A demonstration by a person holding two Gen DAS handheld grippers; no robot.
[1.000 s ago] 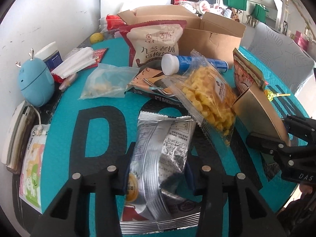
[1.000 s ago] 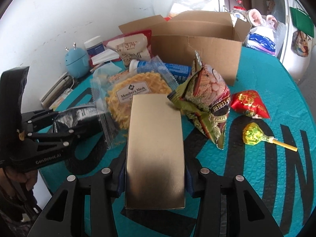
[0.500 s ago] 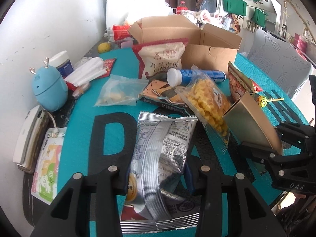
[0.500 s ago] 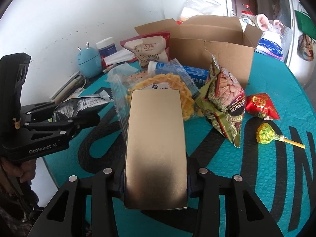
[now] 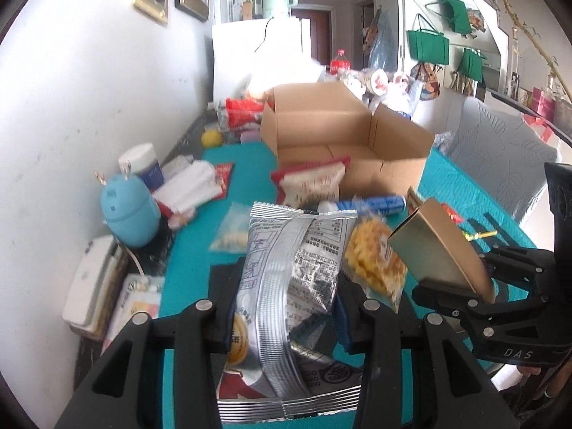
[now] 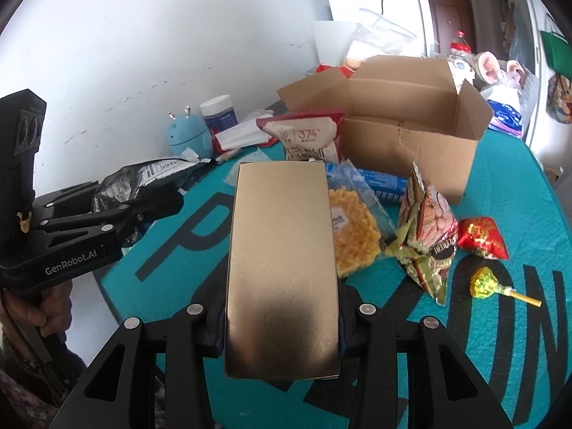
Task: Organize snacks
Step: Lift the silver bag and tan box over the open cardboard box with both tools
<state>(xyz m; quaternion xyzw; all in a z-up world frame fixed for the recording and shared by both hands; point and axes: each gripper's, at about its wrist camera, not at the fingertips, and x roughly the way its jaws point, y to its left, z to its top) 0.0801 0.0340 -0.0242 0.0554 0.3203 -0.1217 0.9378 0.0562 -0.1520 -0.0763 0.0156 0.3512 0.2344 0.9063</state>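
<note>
My left gripper [image 5: 284, 325] is shut on a silver foil snack bag [image 5: 289, 282] and holds it above the teal table; it shows at the left of the right wrist view [image 6: 139, 182]. My right gripper [image 6: 282, 329] is shut on a gold flat box [image 6: 282, 261], also lifted; the box shows at the right of the left wrist view [image 5: 434, 246]. An open cardboard box [image 6: 411, 121] stands at the back of the table, its inside looking bare. On the table lie a yellow cracker bag [image 6: 354, 232], a white 374 bag [image 6: 309, 136], a blue tube [image 6: 380, 182] and a peanut bag [image 6: 427, 225].
A red packet [image 6: 482, 237] and a lollipop [image 6: 486, 282] lie at the right. A blue humidifier [image 5: 128, 211], a white jar [image 5: 141, 162] and tissue packs [image 5: 193, 186] stand by the left wall. A clear bag [image 5: 232, 236] lies mid-table. Grey chair [image 5: 500, 157] at the right.
Both grippers have risen and tilted up with their loads; the silver bag and gold box now hang higher above the table, and the open box's inside has come into view.
</note>
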